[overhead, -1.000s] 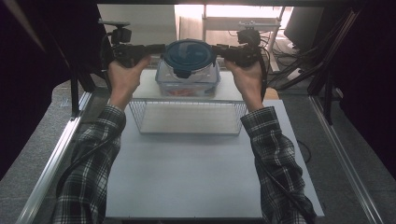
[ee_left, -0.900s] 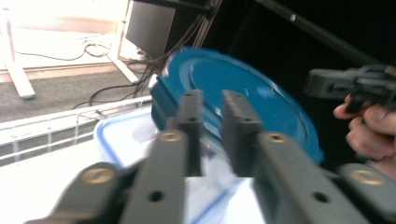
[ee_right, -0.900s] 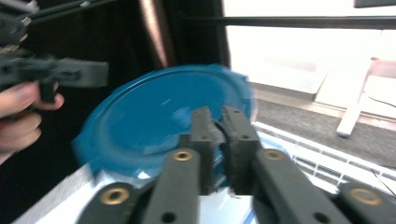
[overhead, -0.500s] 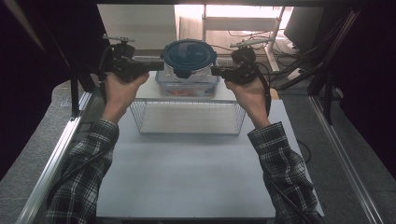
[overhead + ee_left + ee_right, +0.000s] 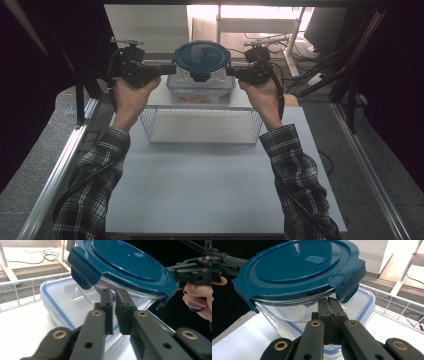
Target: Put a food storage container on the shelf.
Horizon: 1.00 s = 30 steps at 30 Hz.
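Can't really make out how the round container is supported, contact spots tucked under the lid rim. Clear bowl, dark teal clip-on lid, held up in the air over a rectangular blue-rimmed box behind the wire basket. Left gripper nearly closed, thin gap, tips up against the bowl wall. Right gripper pressed together under the lid edge.

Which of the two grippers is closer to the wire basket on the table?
About equal; I can't pick. The left gripper and right gripper flank the round container, above and behind the wire basket.
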{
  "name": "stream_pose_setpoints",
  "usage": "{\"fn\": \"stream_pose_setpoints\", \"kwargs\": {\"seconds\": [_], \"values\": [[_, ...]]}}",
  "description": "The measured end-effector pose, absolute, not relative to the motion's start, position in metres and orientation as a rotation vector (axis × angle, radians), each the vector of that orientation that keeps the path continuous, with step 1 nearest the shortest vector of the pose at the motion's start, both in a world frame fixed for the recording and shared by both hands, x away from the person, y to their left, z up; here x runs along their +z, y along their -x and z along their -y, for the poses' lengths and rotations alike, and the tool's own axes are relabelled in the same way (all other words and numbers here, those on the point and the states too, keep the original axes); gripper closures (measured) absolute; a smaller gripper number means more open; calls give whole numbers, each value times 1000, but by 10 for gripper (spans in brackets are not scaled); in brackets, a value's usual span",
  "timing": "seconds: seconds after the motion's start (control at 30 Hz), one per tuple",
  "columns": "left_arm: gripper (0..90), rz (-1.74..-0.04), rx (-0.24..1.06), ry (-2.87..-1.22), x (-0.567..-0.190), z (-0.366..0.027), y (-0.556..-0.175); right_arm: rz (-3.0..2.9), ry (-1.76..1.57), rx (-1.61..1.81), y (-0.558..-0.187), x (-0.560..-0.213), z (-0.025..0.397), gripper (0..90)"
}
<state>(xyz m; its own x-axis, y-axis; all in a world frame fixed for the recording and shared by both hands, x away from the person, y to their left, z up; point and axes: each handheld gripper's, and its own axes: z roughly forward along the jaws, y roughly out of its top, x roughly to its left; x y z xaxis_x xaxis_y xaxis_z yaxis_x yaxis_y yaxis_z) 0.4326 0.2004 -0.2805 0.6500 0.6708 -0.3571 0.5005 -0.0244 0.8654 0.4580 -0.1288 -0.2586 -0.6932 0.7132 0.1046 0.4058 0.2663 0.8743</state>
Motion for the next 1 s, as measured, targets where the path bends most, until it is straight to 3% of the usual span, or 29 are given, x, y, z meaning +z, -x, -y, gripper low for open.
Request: {"fn": "stream_pose_setpoints", "kwargs": {"seconds": [0.27,0.43,0.63,1.0], "values": [[528,-905,181,-1679,-291,-199,-420,-2242,-1004,1422,-448,-265,134,688],[354,-821,255,-1737,-296,-191,-409,-2250,-972,1439,-439,-266,136,566],[264,-751,268,-1782,-308,-179,-394,-2274,-930,1439,-428,-275,137,413],[134,-680,212,-1830,-336,-171,-372,-2300,-893,1453,-408,-307,149,244]]}}
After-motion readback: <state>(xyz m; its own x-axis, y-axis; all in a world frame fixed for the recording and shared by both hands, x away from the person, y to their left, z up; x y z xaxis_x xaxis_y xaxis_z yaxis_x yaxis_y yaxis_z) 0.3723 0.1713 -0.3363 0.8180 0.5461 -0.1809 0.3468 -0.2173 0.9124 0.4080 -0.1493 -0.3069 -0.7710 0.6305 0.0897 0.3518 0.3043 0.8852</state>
